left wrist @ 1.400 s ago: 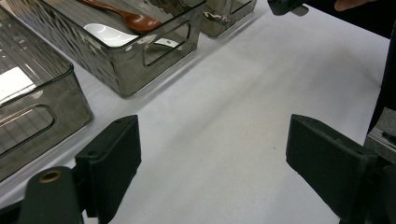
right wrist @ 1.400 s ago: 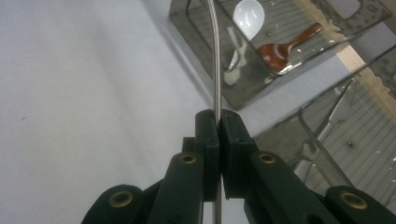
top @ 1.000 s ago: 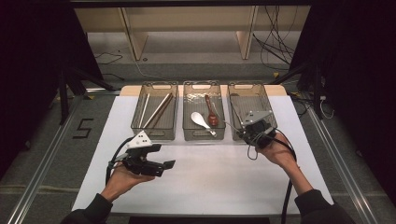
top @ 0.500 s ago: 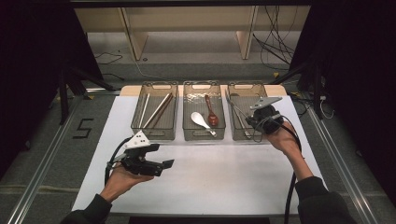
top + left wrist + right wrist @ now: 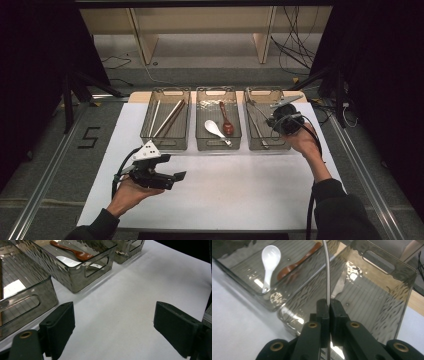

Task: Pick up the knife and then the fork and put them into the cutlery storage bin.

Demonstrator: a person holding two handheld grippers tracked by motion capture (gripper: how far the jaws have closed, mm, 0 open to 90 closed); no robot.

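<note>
The fingers of the right gripper (image 5: pixel 329 305) are pinched shut on a thin metal utensil (image 5: pixel 327 272), its long handle running straight out from them over the right bin (image 5: pixel 260 95), where a second piece (image 5: pixel 340 284) lies. The left gripper (image 5: pixel 172 178) waits wide open, holding nothing, over the near white mat (image 5: pixel 240 195), well apart from the bins.

Metal rod (image 5: pixel 327 272) top cut off

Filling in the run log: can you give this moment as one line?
right gripper: shut on metal utensil, over right bin | left gripper: open, empty, over white sheet | middle bin: two spoons
</note>
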